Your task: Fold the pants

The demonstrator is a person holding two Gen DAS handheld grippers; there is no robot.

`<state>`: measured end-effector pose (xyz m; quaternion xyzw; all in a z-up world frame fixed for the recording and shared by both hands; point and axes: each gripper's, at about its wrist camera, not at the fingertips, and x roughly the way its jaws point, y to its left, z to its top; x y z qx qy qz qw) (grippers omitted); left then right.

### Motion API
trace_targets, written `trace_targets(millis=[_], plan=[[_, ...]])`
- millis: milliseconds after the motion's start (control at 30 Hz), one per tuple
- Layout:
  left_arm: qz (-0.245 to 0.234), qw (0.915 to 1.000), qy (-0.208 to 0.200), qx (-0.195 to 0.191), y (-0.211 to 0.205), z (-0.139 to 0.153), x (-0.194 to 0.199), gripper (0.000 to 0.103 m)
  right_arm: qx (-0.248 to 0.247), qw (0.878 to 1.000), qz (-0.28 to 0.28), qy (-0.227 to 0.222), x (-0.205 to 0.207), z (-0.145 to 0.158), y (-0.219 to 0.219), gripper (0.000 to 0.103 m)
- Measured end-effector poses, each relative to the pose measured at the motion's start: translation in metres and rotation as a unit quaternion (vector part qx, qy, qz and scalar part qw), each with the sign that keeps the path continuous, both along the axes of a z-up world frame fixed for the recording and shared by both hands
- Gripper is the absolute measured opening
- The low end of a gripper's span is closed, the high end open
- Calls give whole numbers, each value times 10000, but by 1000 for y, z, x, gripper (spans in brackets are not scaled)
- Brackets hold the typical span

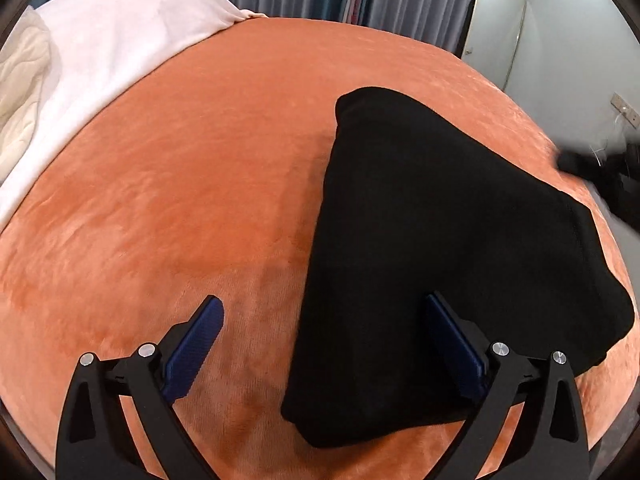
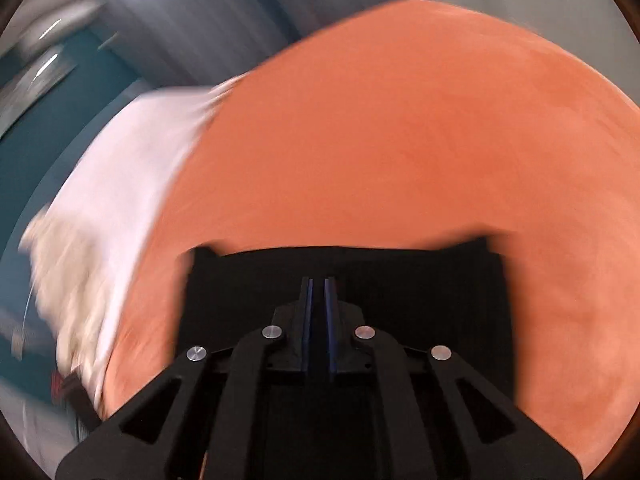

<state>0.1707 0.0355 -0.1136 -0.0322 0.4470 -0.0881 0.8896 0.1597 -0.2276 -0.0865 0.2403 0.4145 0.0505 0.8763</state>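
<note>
The black pants [image 1: 440,240] lie already folded compact on the orange bed [image 1: 180,200]; probably one fold remains. Left hand-held gripper [image 1: 324,328] gapes wide, empty; right hand-held gripper [image 2: 319,288] is closed above them, apparently holding nothing.

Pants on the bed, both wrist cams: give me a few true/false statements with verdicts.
1. The black pants lie folded on the orange blanket. True.
2. The left claw is shut. False: its fingers stand wide apart, nothing between the pads.
3. The right claw has its fingers nearly together. True.
4. A white cover lies on the far part of the bed. True.
5. The pants are blue. False: they are black.
</note>
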Motion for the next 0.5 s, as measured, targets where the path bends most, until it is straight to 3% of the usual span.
trace_targets(millis=[100, 167, 233, 267, 333, 400, 433, 467, 500], plan=[[88, 9999, 65, -29, 1, -4, -11, 98, 275, 9895, 1388, 298, 50, -8, 74, 7], [167, 9998, 124, -74, 2, -8, -12, 98, -114, 9816, 1785, 670, 91, -32, 115, 3], [284, 9995, 100, -63, 6, -9, -11, 98, -657, 9759, 1822, 1006, 131, -63, 135, 0], [225, 9996, 140, -95, 7, -9, -9, 98, -442, 9779, 1684, 1159, 148, -77, 129, 0], [105, 9997, 199, -123, 8, -11, -8, 98, -28, 9852, 1270, 1147, 153, -67, 113, 1], [70, 9999, 112, -45, 5, -12, -9, 98, -296, 9892, 1348, 488, 139, -31, 117, 8], [85, 9999, 73, -2, 6, -12, -11, 98, -438, 9876, 1460, 370, 136, -29, 122, 12], [107, 9999, 51, 26, 5, -12, -12, 98, -739, 9834, 1567, 542, 139, -39, 127, 15], [124, 9999, 44, 59, 3, -11, -12, 98, -1034, 9786, 1552, 865, 144, -57, 122, 7]])
